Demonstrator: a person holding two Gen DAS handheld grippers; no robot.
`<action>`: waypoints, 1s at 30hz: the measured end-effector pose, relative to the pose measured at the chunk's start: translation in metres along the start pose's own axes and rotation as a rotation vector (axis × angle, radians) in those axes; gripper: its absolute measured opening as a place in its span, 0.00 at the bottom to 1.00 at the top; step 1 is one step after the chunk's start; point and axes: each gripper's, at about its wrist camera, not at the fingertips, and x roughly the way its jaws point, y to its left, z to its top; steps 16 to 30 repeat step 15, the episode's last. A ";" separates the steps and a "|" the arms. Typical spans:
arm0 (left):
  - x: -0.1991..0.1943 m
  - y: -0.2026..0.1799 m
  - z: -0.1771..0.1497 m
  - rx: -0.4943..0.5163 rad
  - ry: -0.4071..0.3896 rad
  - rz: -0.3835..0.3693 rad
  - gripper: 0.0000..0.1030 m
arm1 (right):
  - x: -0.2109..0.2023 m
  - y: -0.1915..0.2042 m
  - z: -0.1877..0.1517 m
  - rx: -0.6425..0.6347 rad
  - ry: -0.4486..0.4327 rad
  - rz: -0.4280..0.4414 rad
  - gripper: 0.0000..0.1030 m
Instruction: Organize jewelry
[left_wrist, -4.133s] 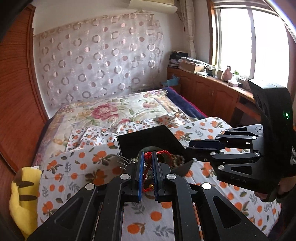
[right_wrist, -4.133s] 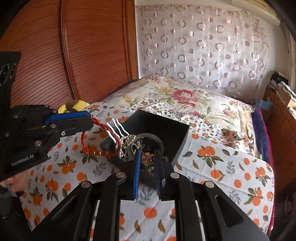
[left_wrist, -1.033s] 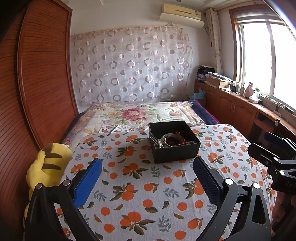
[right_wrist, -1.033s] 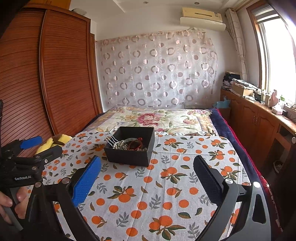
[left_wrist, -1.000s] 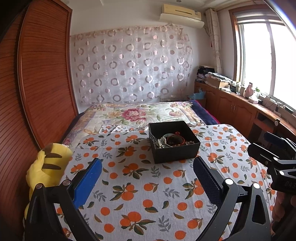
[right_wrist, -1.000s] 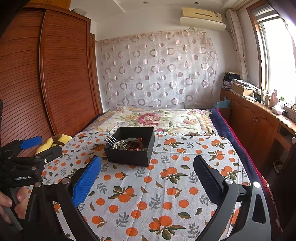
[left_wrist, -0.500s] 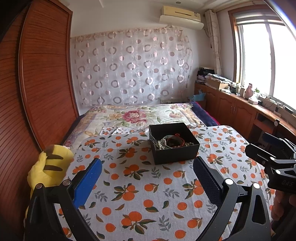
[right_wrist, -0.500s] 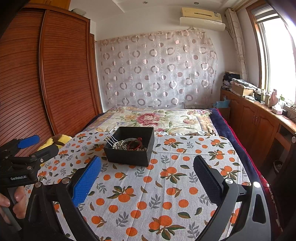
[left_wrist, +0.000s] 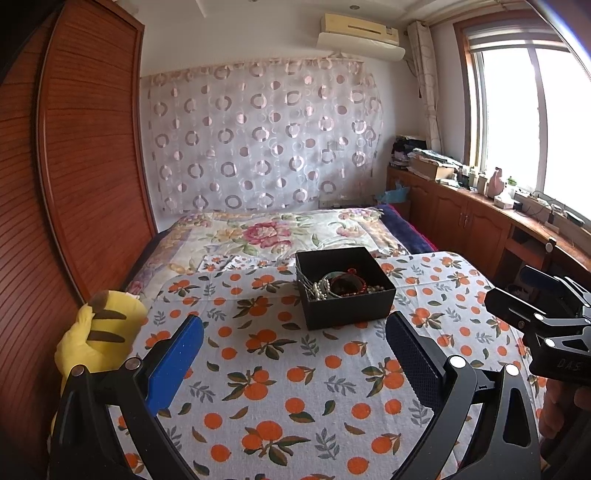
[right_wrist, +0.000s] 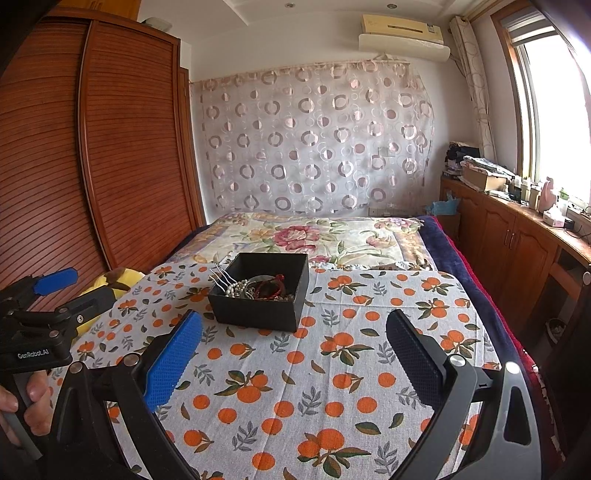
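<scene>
my left gripper wide open, empty; right gripper same. black box of jewelry on orange-print cloth, well ahead.

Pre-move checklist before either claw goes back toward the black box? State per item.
1. Left claw open and empty: ok.
2. Right claw open and empty: ok.
3. Both claws clear of the black box: ok, both sit back over the orange-print cloth.
4. Box upright and flat on the cloth: ok.
5. Jewelry contained: not ok, the silver hairpin sticks out over the box's left rim; the red cord bracelet and pearl beads lie inside.
6. Loose jewelry left on the cloth: none visible; behind the box, cannot tell.
</scene>
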 end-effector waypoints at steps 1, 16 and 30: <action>-0.001 0.000 0.001 0.000 0.000 -0.001 0.93 | 0.000 0.000 0.000 0.000 0.000 -0.001 0.97; -0.004 -0.002 0.007 0.002 0.000 -0.002 0.93 | -0.001 0.000 -0.001 0.000 0.000 0.000 0.97; -0.004 -0.002 0.007 0.002 0.000 -0.002 0.93 | -0.001 0.000 -0.001 0.000 0.000 0.000 0.97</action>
